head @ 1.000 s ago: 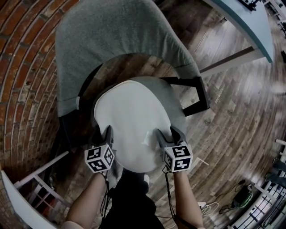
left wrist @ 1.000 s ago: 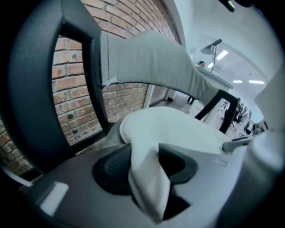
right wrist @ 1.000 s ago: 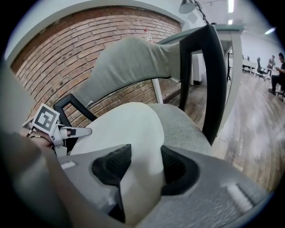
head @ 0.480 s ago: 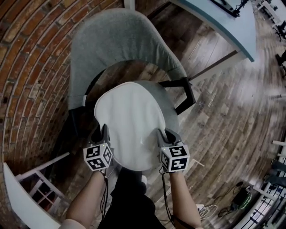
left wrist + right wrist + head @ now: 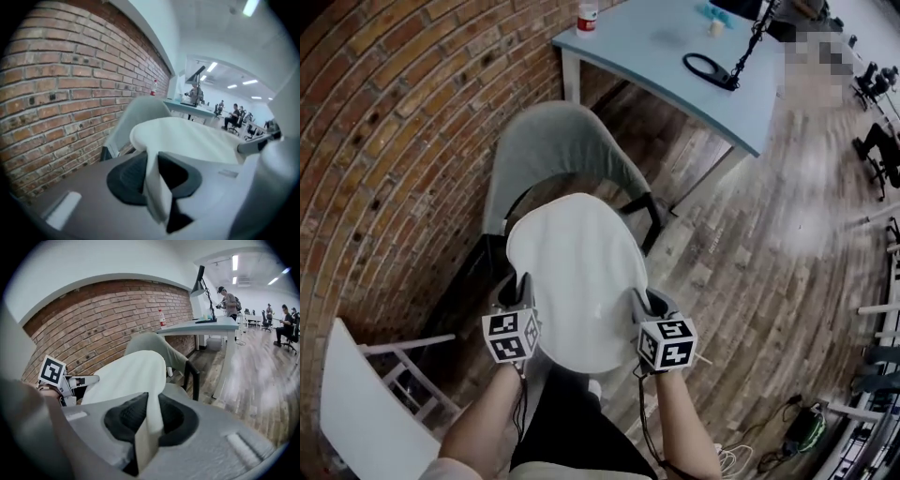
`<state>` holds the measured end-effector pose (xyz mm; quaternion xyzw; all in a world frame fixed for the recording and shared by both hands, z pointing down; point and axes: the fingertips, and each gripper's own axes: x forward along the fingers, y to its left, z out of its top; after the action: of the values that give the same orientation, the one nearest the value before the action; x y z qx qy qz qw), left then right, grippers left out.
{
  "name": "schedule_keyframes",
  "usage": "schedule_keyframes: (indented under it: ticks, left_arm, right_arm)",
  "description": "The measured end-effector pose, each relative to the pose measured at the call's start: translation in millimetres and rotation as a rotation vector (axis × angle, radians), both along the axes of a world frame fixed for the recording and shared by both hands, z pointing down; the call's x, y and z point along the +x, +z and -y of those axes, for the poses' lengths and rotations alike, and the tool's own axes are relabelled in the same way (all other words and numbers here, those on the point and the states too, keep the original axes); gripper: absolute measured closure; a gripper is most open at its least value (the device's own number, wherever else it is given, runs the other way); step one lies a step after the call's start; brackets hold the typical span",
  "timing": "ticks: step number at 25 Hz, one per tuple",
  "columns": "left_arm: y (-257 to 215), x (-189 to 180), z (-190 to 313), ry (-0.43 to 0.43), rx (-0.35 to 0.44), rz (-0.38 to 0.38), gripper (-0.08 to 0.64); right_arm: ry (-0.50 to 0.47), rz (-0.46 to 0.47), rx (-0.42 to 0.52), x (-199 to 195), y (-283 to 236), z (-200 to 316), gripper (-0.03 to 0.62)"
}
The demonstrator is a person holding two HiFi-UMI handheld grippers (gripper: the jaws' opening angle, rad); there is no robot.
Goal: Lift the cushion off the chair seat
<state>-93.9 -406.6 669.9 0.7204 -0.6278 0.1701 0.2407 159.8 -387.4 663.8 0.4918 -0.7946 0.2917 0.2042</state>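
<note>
The white oval cushion (image 5: 577, 267) hangs in the air above the grey chair (image 5: 551, 141), whose seat it hides in the head view. My left gripper (image 5: 518, 289) is shut on the cushion's near left edge, and my right gripper (image 5: 641, 300) is shut on its near right edge. In the left gripper view the cushion's edge (image 5: 157, 187) is pinched between the dark pads of the left gripper (image 5: 153, 176), and the cushion (image 5: 187, 136) stretches away. In the right gripper view a fold of the cushion (image 5: 129, 371) is pinched by the right gripper (image 5: 151, 417), with the left gripper (image 5: 70, 380) across it.
A brick wall (image 5: 384, 141) runs along the left. Behind the chair stands a pale blue table (image 5: 666, 52) with a bottle (image 5: 587, 16) and a black lamp base (image 5: 709, 67). A white frame (image 5: 366, 403) stands at lower left. Cables (image 5: 802, 427) lie on the wooden floor.
Both grippers closed on the cushion's near edge and rose with it. The cushion has come up off the chair seat, and the chair now looks smaller and farther below.
</note>
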Motion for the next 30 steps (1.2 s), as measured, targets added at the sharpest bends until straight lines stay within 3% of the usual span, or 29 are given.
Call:
schedule_keyframes:
  ticks: [7, 14, 22, 30]
  left_arm:
    - [-116, 21, -39, 0.043, 0.066, 0.053, 0.495]
    - [-205, 36, -90, 0.045, 0.111, 0.056, 0.497]
    - [-268, 31, -134, 0.016, 0.153, 0.014, 0.497]
    - [-287, 26, -154, 0.018, 0.179, 0.013, 0.497]
  right_arm:
    - [0.026, 0.024, 0.071, 20, -110, -44, 0.535]
    - [0.011, 0.034, 0.125, 35, -198, -94, 0.537]
    - [0.003, 0.031, 0.191, 30, -257, -135, 0.537]
    - [0.016, 0.056, 0.212, 25, -270, -158, 0.538]
